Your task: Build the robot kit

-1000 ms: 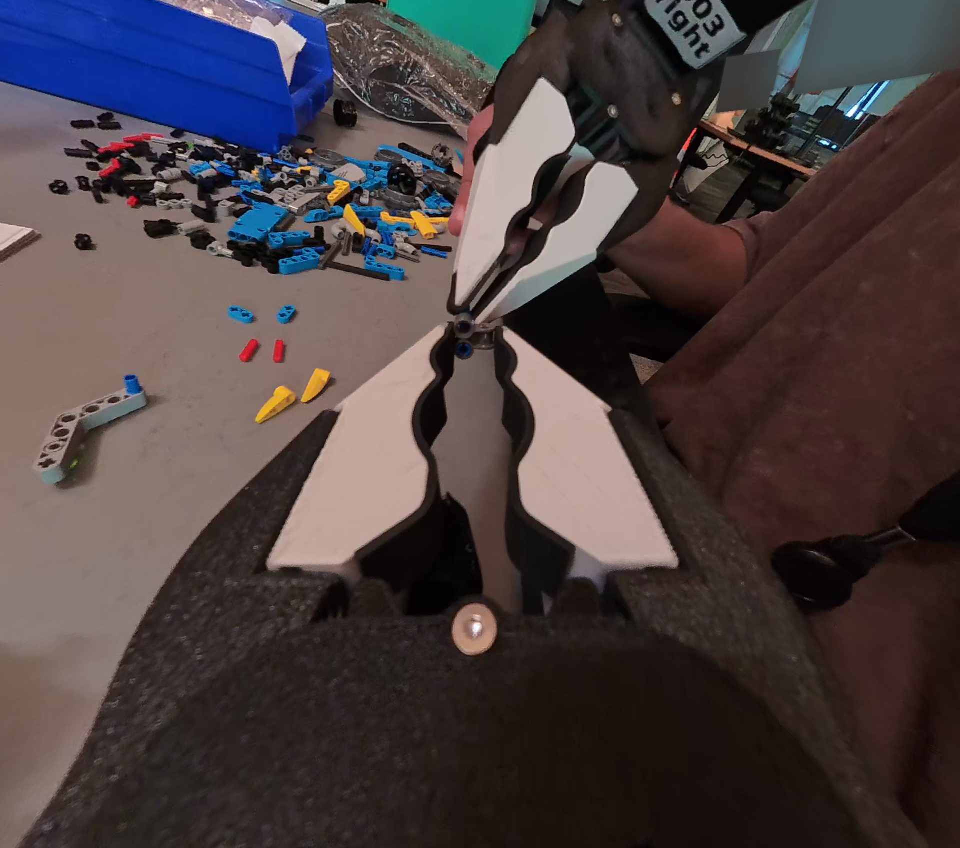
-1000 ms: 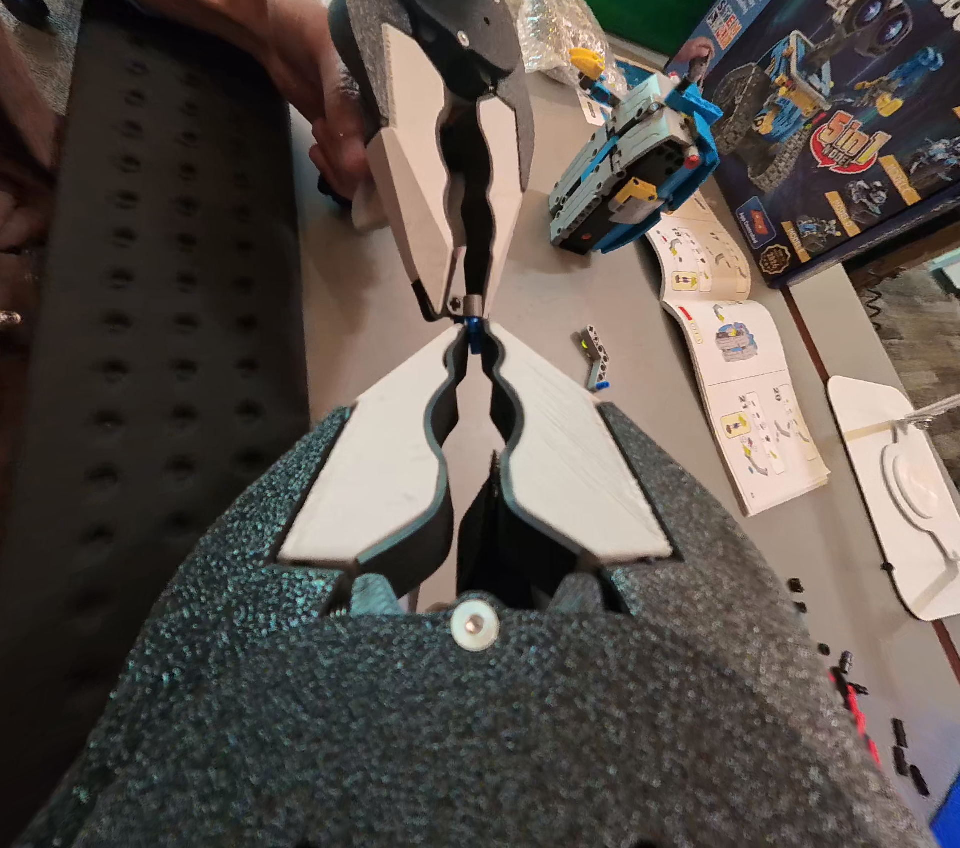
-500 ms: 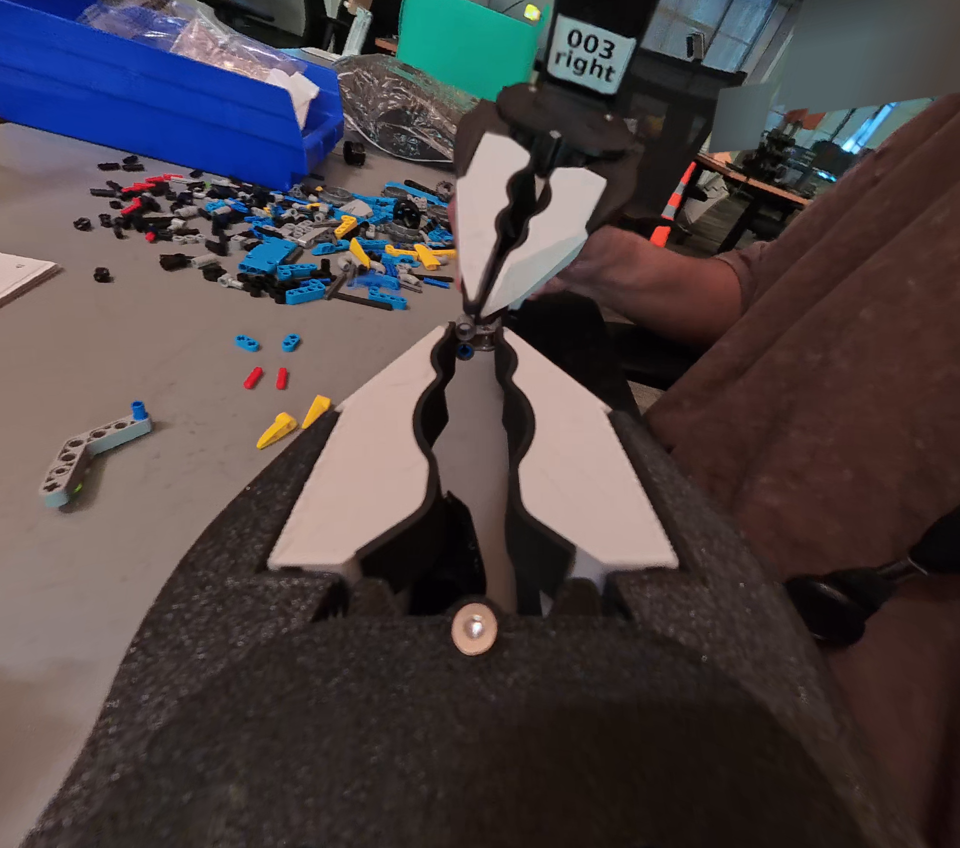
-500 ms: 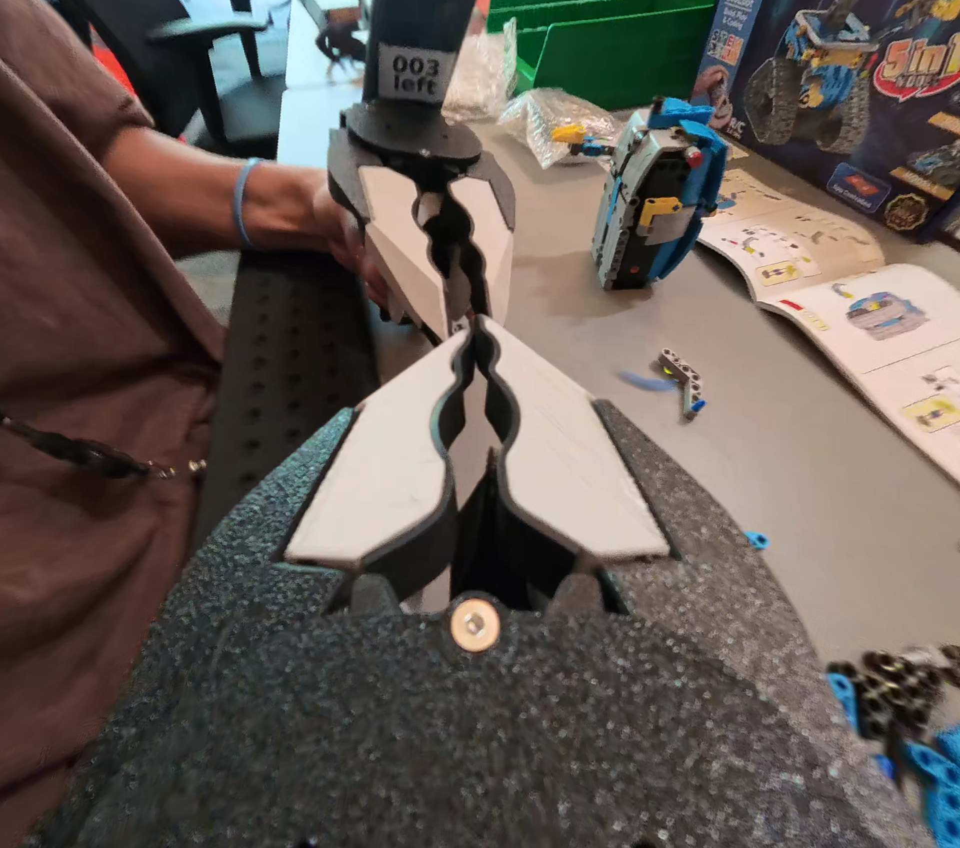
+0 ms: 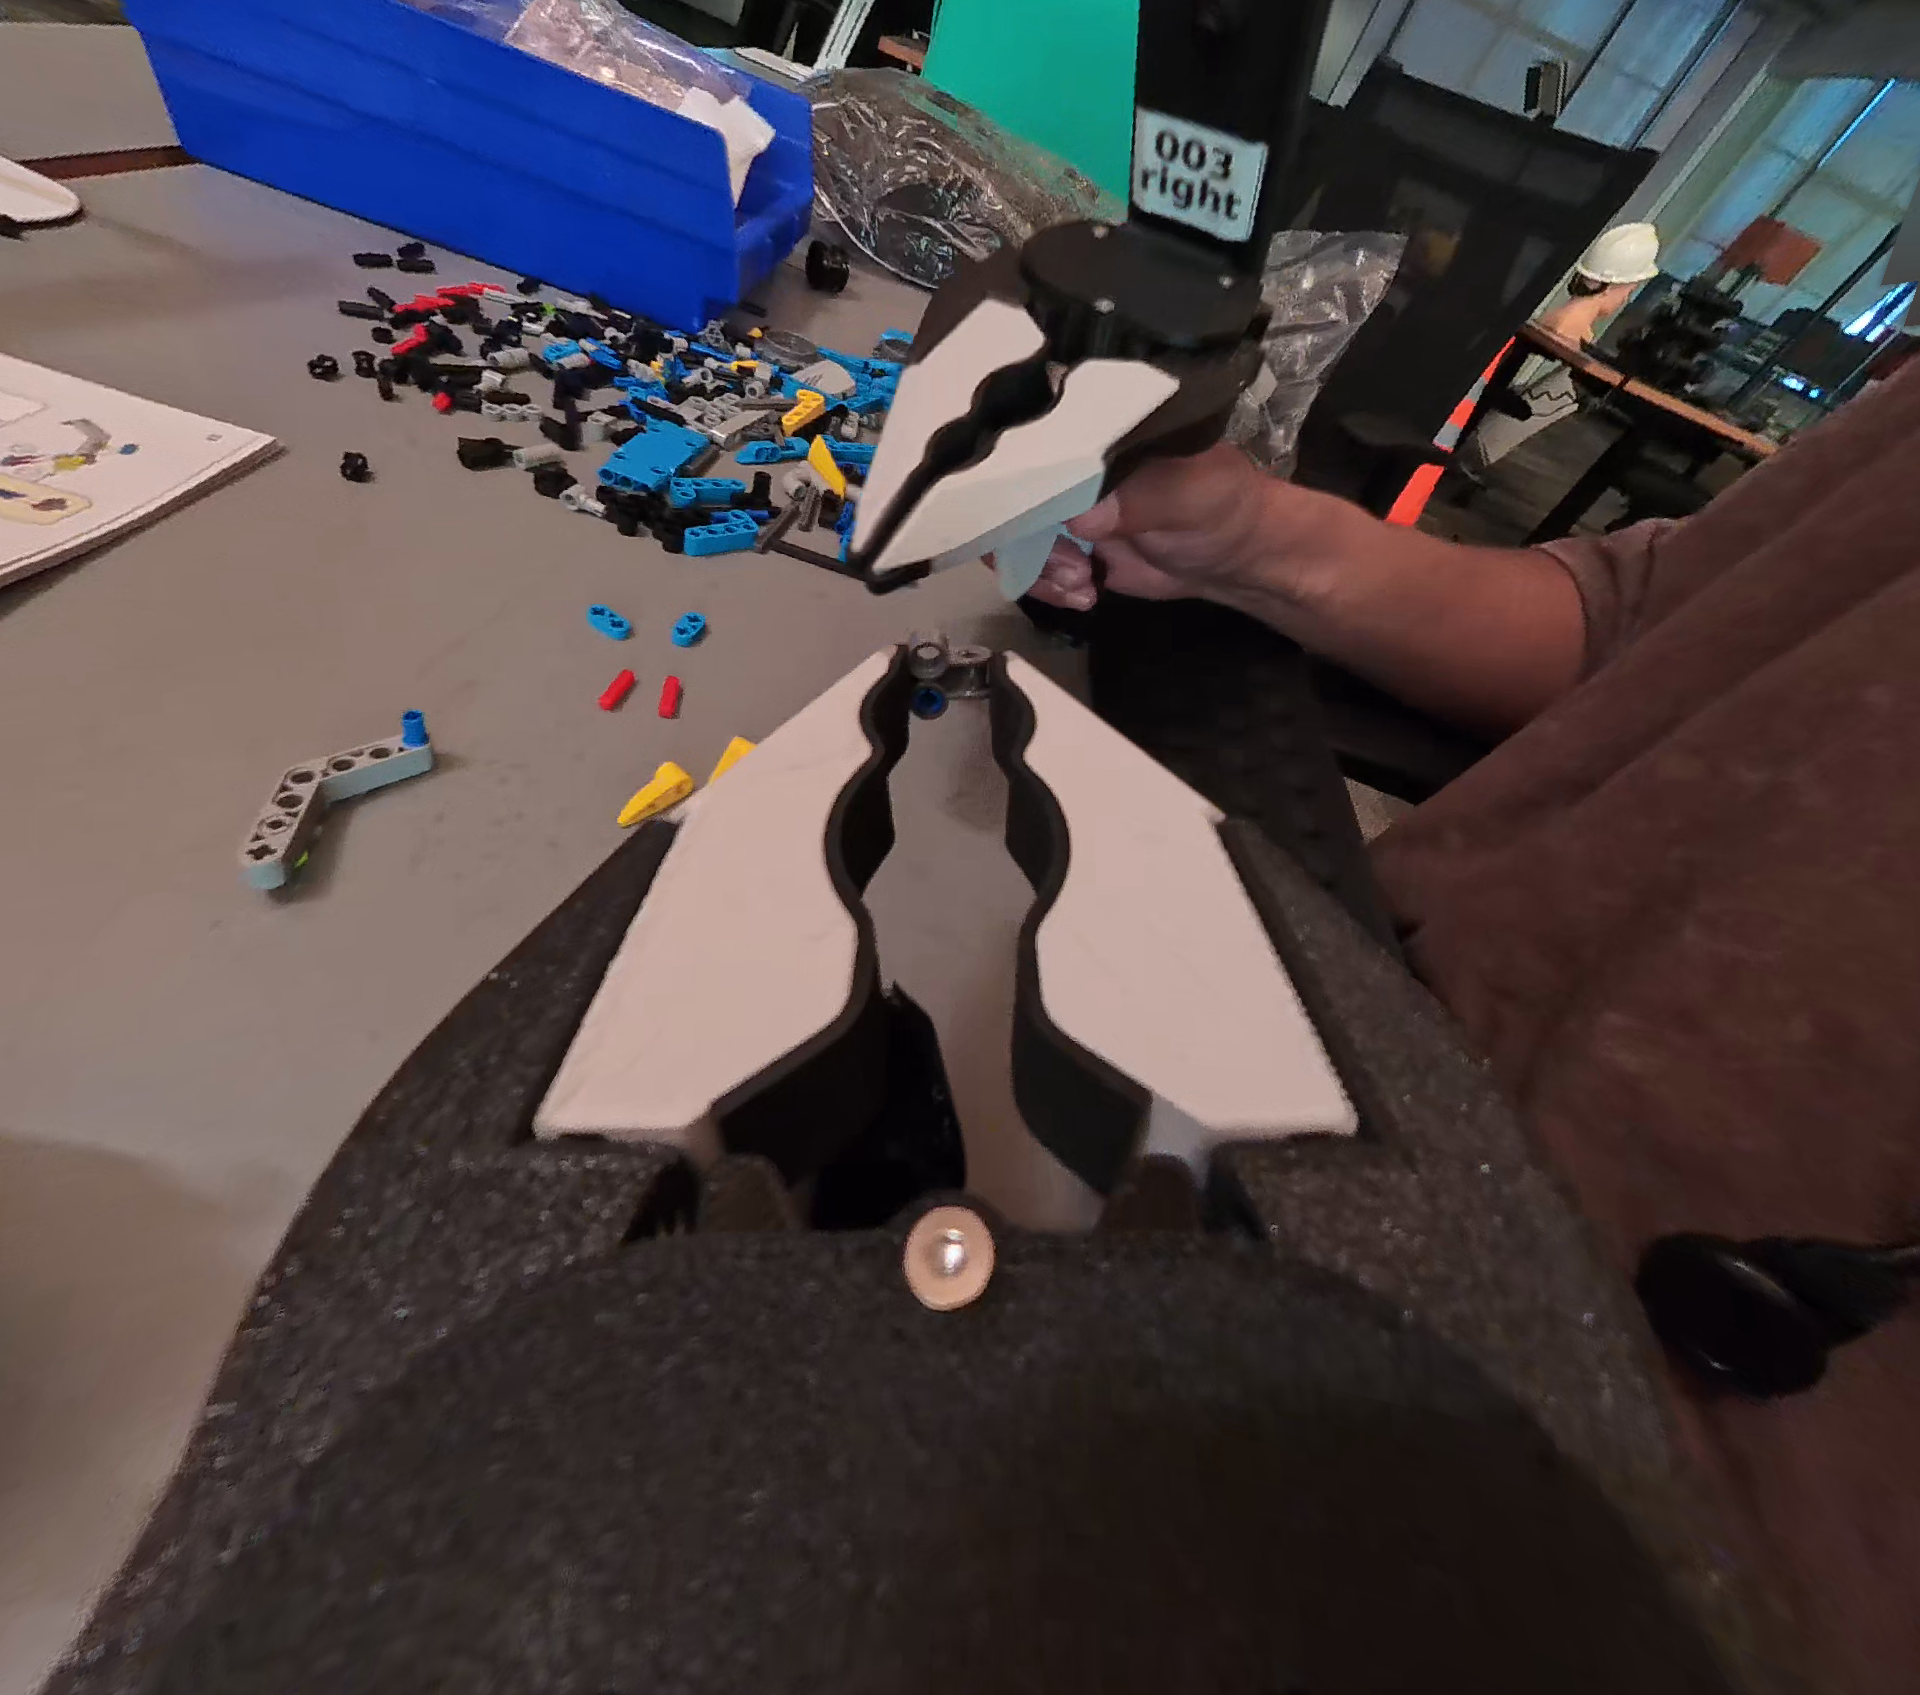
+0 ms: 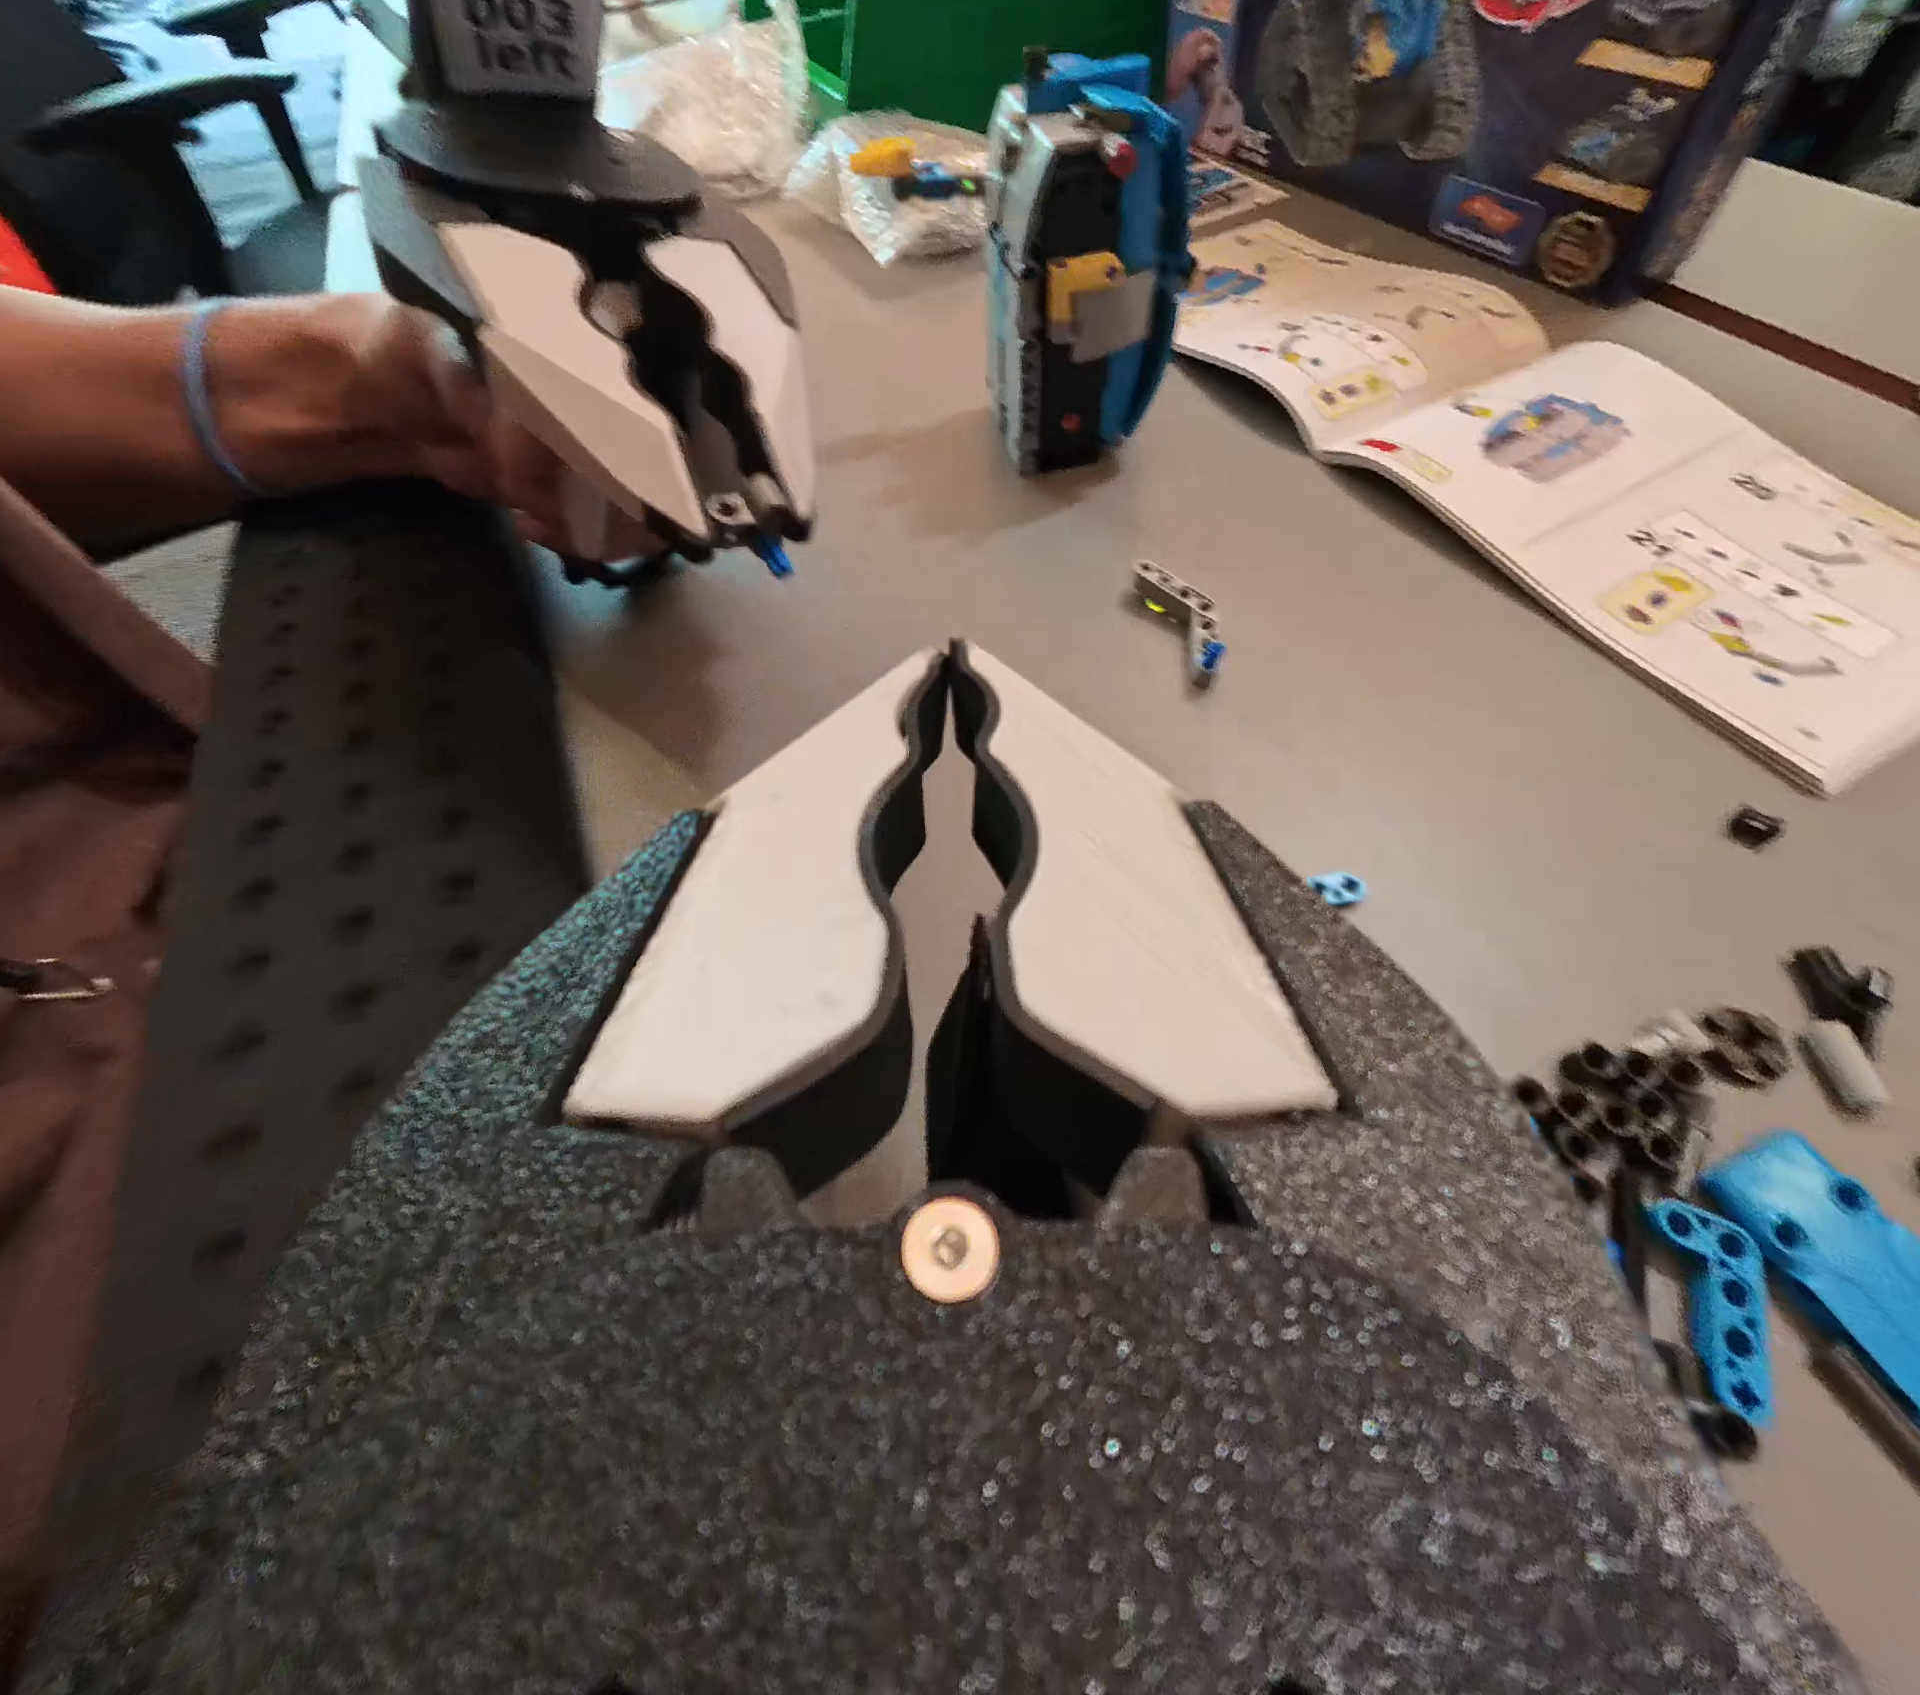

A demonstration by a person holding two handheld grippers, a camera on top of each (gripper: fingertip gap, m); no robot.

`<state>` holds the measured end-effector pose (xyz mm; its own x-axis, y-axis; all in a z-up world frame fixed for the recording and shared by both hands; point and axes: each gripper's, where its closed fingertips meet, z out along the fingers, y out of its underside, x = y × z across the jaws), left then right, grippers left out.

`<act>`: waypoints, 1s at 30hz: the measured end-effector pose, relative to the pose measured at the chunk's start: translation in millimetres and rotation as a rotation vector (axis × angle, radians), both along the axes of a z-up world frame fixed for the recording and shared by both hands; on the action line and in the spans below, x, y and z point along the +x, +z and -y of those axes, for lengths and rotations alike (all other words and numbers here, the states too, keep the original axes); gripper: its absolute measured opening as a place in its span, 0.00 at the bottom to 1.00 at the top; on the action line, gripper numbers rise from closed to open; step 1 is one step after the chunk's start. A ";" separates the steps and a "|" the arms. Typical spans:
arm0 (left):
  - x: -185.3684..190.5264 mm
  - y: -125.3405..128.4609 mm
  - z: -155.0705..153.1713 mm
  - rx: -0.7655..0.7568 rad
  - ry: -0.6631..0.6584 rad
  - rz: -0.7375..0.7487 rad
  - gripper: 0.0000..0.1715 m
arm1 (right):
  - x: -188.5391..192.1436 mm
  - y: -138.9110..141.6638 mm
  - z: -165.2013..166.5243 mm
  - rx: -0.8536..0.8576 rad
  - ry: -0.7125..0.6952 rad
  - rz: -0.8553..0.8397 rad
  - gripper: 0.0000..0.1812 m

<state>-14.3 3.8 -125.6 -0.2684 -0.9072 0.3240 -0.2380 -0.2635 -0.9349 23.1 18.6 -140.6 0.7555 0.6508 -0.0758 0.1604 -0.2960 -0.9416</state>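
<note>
- Left gripper [image 5: 945, 671]: your tips pinch a small grey connector [image 5: 940, 658] with a blue pin [image 5: 928, 701], held above the grey table [image 5: 312, 585].
- Right gripper [image 6: 951, 653]: your tips are pressed together, holding nothing, apart from the left one.
- Nearby: bent grey beam [image 5: 330, 791], loose parts pile [image 5: 675, 419], blue bin [image 5: 436, 118].

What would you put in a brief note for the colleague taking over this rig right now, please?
The left gripper is shut on a small grey connector with a blue pin, held in the air. The right gripper is shut and empty, just apart from it. On the table: a grey angled beam, a loose-parts pile, an open booklet, an upright blue model.
</note>
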 end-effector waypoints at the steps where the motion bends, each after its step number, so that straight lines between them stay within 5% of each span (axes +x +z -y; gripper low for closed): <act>1: 0.0 0.4 -1.2 -0.005 0.005 0.001 0.08 | 5.5 -4.8 -3.1 -0.007 -0.024 0.014 0.00; 10: 2.3 -4.4 -4.5 0.024 0.039 -0.021 0.09 | 25.4 -3.5 -12.1 0.003 -0.121 0.007 0.00; 16: 6.5 -33.2 -21.9 0.139 0.150 -0.173 0.09 | 43.7 -15.9 -19.6 -0.047 -0.200 0.047 0.00; 23: 5.6 -61.5 -14.7 0.177 0.107 -0.338 0.09 | 54.1 -29.8 -23.7 -0.089 -0.250 0.122 0.00; 30: 5.5 -60.7 -12.8 0.228 0.114 -0.327 0.09 | 89.1 -50.0 -26.7 -0.172 -0.422 0.230 0.01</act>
<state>-8.8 16.6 -186.3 -0.0782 -0.9835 0.1632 -0.5133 -0.1006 -0.8523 112.3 45.3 -190.6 0.9596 0.2780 0.0443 0.1910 -0.5272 -0.8280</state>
